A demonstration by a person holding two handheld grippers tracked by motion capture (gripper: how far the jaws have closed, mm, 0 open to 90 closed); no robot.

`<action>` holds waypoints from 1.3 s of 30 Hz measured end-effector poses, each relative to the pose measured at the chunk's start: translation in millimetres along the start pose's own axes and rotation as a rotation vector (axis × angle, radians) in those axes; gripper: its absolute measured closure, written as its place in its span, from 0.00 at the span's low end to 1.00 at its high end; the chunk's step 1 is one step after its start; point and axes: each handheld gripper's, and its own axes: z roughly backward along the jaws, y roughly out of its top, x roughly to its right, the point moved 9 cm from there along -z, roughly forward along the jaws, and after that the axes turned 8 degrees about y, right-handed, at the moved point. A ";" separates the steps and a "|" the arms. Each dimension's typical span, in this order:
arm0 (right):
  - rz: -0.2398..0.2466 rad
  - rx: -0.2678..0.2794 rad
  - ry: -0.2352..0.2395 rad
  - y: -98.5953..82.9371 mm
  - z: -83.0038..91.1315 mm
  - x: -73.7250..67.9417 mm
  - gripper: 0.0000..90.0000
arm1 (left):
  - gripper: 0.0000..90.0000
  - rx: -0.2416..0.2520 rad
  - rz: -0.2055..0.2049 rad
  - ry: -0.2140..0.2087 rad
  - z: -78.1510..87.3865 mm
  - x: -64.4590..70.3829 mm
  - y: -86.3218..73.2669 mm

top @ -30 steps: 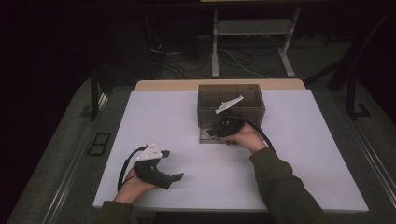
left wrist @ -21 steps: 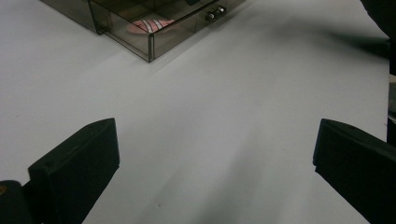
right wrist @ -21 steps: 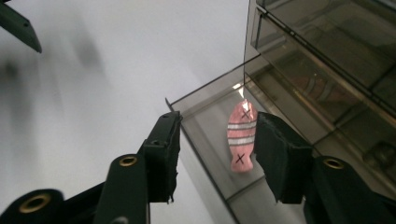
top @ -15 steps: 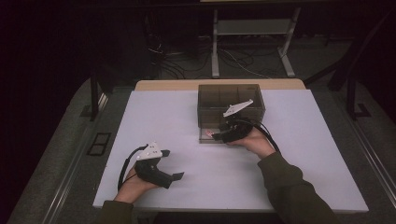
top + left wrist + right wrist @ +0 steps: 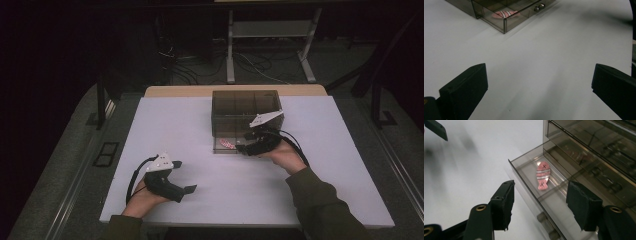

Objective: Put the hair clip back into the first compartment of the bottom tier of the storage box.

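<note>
The right gripper [image 5: 539, 205] is held released, its jaws spread on either side of the front wall of the pulled-out bottom drawer [image 5: 529, 187], with nothing between the pads. Just below it, at the drawer's front, the small metal knob [image 5: 542, 217] is seen, so the step in hand is judged to be work at this drawer: either the pink striped fish [image 5: 543, 175] is to be reached, or the drawer is to be pushed shut.

The fish lies flat on the drawer floor, ahead of the jaws and slightly toward the left one, apart from every wall. If it is to be picked, the jaws should be brought over the front wall and lowered steeply, so that the far pad is not caught under the upper drawers of the smoked-plastic drawer box [image 5: 245, 112]. As the fish is thin, its narrow sides are best squeezed, with the pads kept low against the floor. If the drawer is to be closed, the push should be given squarely at the knob, lest the light box slide on the white table [image 5: 200, 125].

The left gripper [image 5: 536, 87] is likewise released, resting well apart over bare table, and could be used to steady the box.
</note>
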 end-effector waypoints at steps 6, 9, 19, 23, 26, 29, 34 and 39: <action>0.004 0.013 -0.022 -9.0 12.0 -0.9 0.39 | 0.00 -0.002 -0.005 0.001 0.0 0.1 -0.5; 0.004 0.019 -0.031 -13.1 18.0 -1.6 0.38 | 0.00 -0.001 -0.005 0.002 0.3 0.2 -0.5; -0.005 0.054 -0.058 -26.3 34.0 -5.9 0.30 | 0.00 -0.003 -0.008 0.004 0.4 0.2 -0.7; -0.018 0.064 -0.070 -31.7 38.1 -5.6 0.25 | 0.00 -0.003 -0.007 0.003 0.3 0.4 -0.8; -0.019 0.077 -0.081 -35.1 41.5 -5.7 0.21 | 0.00 -0.002 -0.006 0.003 0.7 0.1 -0.7; -0.023 0.081 -0.101 -39.5 45.4 -5.2 0.21 | 0.00 -0.002 -0.006 0.002 0.6 0.0 -0.8; -0.017 0.088 -0.109 -49.4 51.8 -8.0 0.21 | 0.00 -0.001 -0.006 0.003 0.4 0.3 -0.7; -0.032 0.086 -0.127 -64.2 57.9 -7.8 0.21 | 0.00 -0.002 -0.006 0.003 0.0 0.4 -0.8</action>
